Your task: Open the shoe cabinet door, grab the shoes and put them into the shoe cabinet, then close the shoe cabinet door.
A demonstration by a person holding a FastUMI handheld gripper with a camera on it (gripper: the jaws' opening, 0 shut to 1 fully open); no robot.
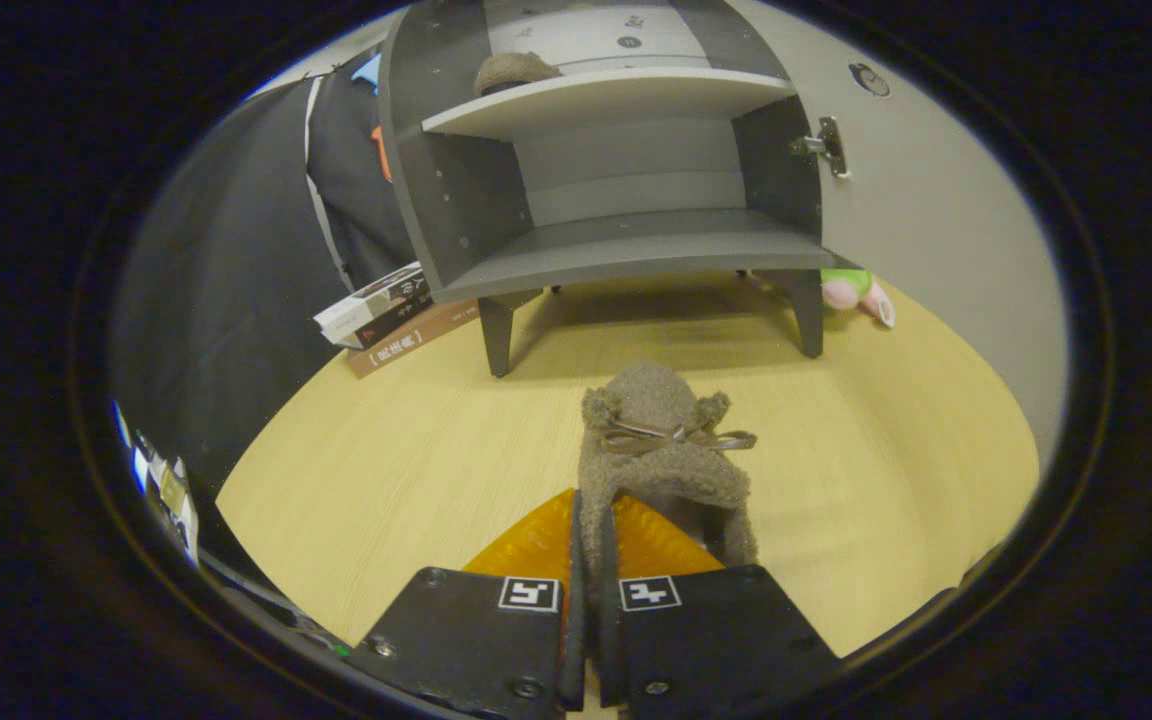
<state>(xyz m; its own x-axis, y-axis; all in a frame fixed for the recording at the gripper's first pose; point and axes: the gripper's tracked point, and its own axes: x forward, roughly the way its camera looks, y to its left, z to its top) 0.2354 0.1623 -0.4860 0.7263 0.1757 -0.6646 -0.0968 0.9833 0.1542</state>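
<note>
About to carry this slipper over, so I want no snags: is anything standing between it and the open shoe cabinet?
Nothing visible. The gripper is shut on the fuzzy slipper, bare tabletop lies ahead, and the cabinet has its door swung open. Its lower shelf is free; another slipper sits on the upper shelf.

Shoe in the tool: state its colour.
Fuzzy grey-brown shoe with a bow, pinched by the tool; gripper view.

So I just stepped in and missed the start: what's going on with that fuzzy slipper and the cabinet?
A hand-held claw is shut on the heel edge of a fuzzy brown slipper with a bow, over the wooden table. Beyond it, the grey shoe cabinet stands with its door swung open. Another slipper already sits on the upper shelf; the lower shelf is free.
</note>
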